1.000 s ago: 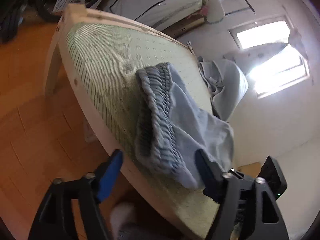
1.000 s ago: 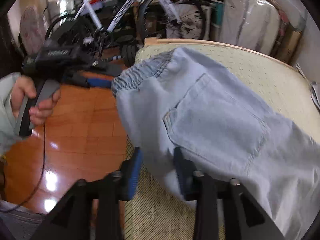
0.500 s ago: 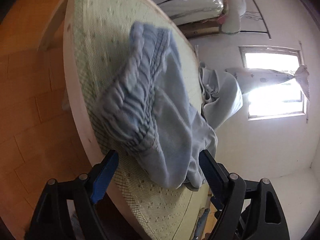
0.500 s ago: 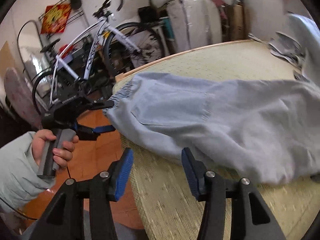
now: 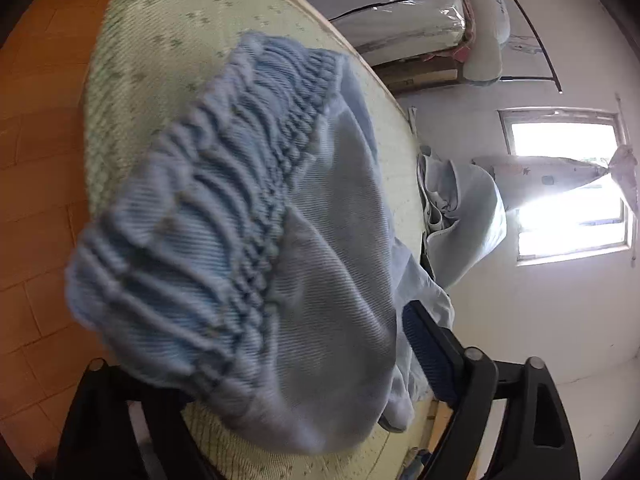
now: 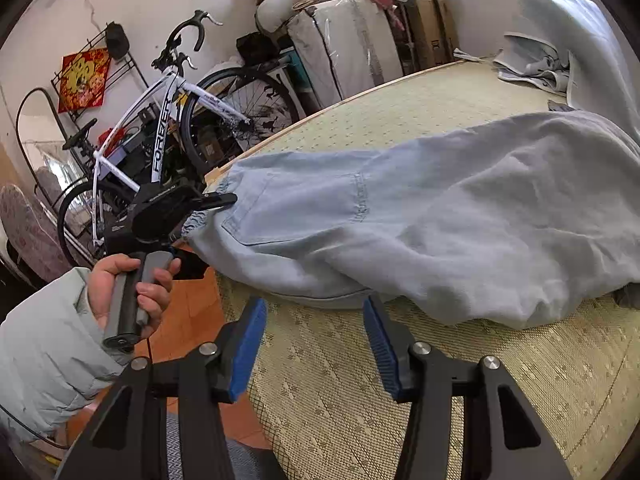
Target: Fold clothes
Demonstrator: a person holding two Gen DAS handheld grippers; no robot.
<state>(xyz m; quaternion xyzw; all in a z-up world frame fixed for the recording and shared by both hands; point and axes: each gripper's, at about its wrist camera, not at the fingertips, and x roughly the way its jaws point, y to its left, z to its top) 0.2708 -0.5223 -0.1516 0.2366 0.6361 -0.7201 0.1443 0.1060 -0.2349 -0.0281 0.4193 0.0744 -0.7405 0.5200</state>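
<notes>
Light blue jeans lie crumpled across the woven mat of the bed, back pocket up. Their gathered elastic waistband fills the left wrist view and hangs over the bed's edge. My left gripper is open, with the waistband lying between its fingers. One blue pad shows; the other finger is hidden under the cloth. From the right wrist, a hand holds the left gripper at the waistband corner. My right gripper is open over the mat, just short of the jeans' near edge and holding nothing.
A pile of pale blue cloth lies at the bed's far side. Beyond the bed stand a white bicycle and a plastic-wrapped mattress. Orange wood floor runs along the bed's left edge. A bright window is in the wall.
My left gripper has closed in on the waistband, which now lies between its fingers. My right gripper has let go of the jeans' edge, opened and drawn back.
</notes>
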